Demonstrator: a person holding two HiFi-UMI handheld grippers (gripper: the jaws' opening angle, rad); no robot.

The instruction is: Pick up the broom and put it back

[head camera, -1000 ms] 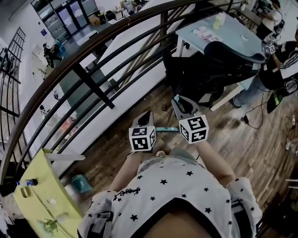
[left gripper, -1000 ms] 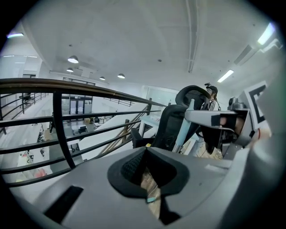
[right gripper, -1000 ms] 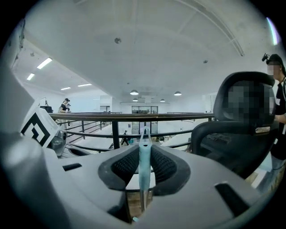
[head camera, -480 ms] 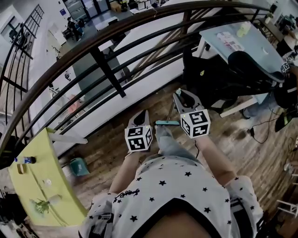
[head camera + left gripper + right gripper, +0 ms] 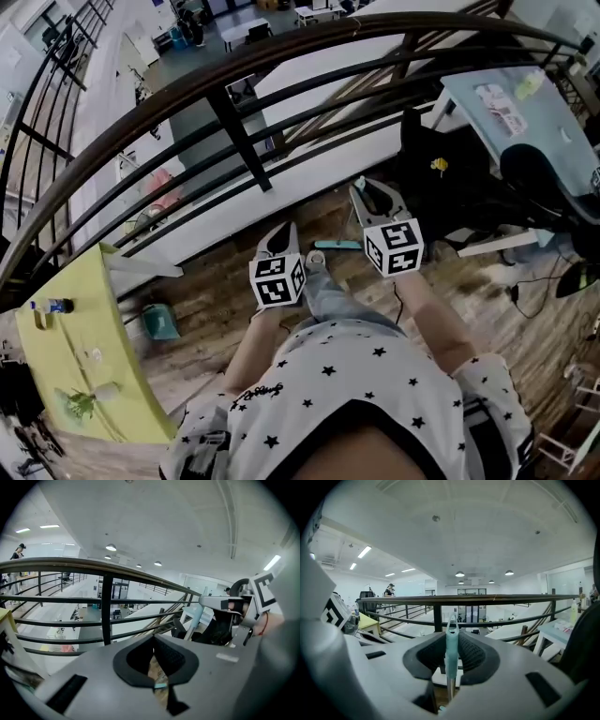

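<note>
Just inside the railing (image 5: 239, 131), the broom (image 5: 451, 645) was held by the pale teal tip of its handle, pinched between the pads of the right claw (image 5: 451, 634); its brush end was not visible. The left claw (image 5: 153, 644), beside it on the railing's near side, was pressed together on nothing. The handle looked light, stiff and smooth, so an end pinch would probably let it swing or twist. A second hold lower on the shaft would likely steady it above the wooden floor (image 5: 211, 300).

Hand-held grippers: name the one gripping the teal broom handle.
The right hand-held gripper: the broom handle is clamped between its jaws. The left hand-held gripper holds nothing.
</note>
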